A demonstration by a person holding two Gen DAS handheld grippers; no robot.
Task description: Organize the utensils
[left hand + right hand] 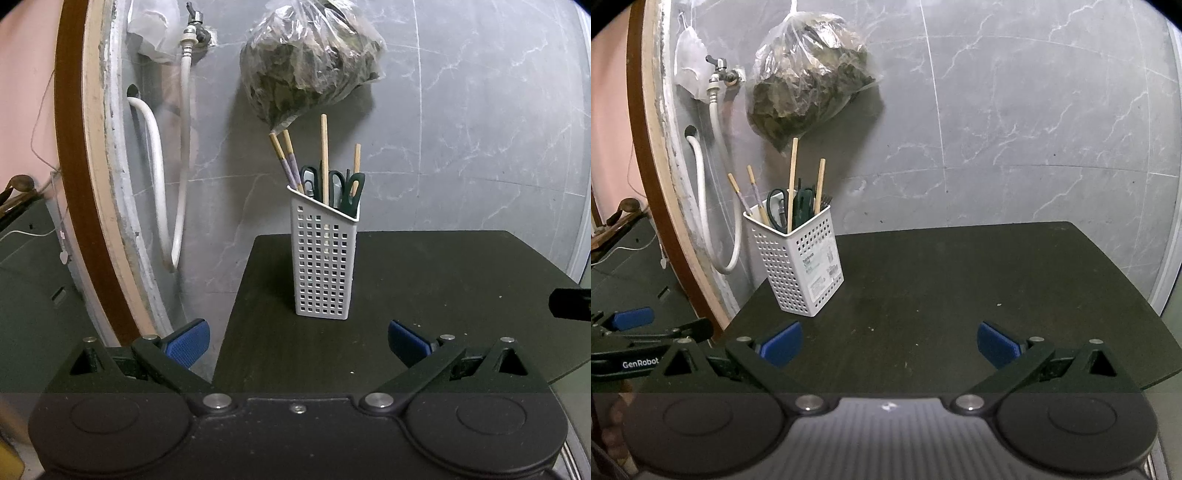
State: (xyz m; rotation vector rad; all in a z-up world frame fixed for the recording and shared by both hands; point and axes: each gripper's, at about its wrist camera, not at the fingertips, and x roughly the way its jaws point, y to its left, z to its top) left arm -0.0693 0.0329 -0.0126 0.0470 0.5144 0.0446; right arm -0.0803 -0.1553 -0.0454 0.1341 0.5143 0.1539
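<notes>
Both our tongs, left tongs (299, 345) and right tongs (889, 343), gape wide, gripping nothing. We see chopsticks (324, 158) and scissors (349, 190) upright in the white perforated caddy (322, 266) on the dark desk (960, 280).

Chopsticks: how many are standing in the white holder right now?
4. Two patterned chopsticks lean left at the white holder's left corner, one tall plain chopstick stands mid-holder, one shorter chopstick stands right among the scissors. More may be hidden inside.
</notes>
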